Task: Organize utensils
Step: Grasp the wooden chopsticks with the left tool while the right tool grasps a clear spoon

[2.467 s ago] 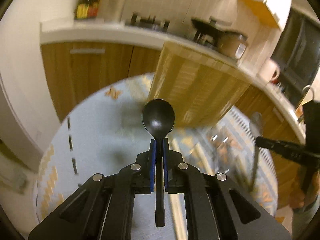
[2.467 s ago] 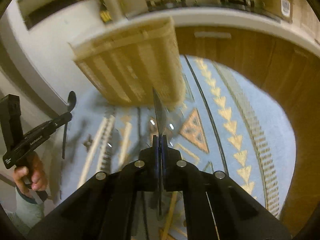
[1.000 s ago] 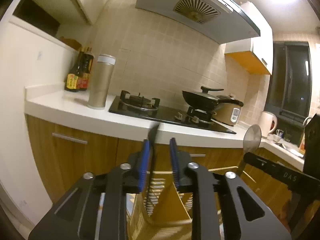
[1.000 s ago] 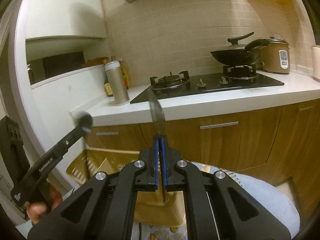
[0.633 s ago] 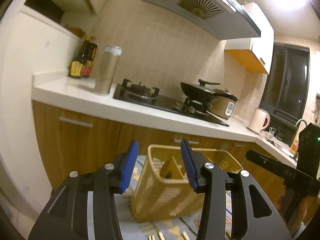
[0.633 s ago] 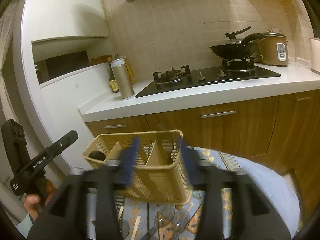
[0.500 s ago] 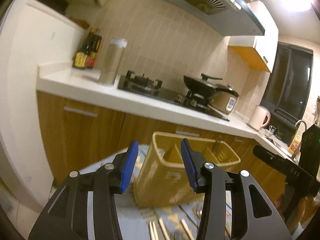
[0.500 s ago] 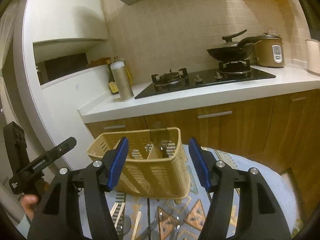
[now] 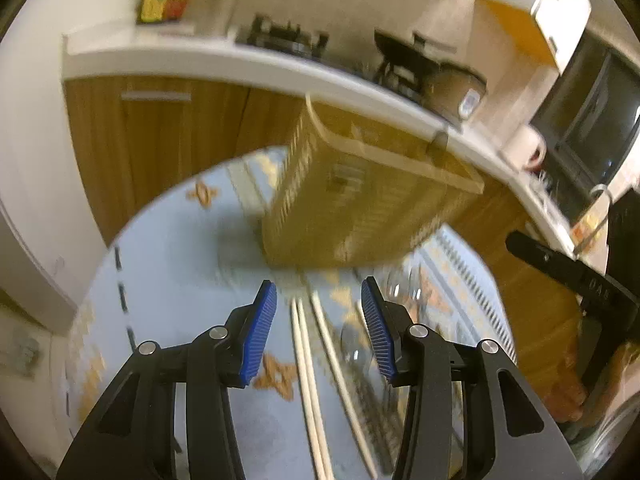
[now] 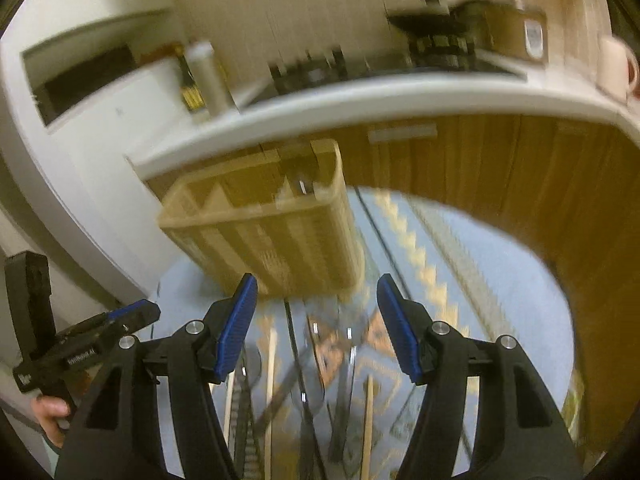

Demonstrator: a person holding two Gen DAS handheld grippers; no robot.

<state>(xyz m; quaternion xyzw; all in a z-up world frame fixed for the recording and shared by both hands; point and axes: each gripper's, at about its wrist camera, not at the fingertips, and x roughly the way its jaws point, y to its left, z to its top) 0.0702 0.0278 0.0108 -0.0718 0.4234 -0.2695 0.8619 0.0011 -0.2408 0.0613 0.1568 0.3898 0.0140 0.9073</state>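
In a dim kitchen, I hold both tools empty above a patterned blue mat [image 9: 168, 264]: the left gripper [image 9: 318, 320] has its blue pads spread wide with nothing between them, and the right gripper [image 10: 318, 320] is spread the same way. The slotted yellow utensil basket [image 10: 276, 236] stands upright at the far side of the mat, in front of the wooden cabinets [image 10: 500, 168]; one dark handle [image 10: 298, 168] pokes up from a rear compartment (blur hides what else is inside). Pale chopsticks [image 9: 308, 380] and several metal utensils [image 10: 320, 360] lie loose on the mat just ahead of my fingers. I judge the sorting partly done, with that scattered pile left to gather.
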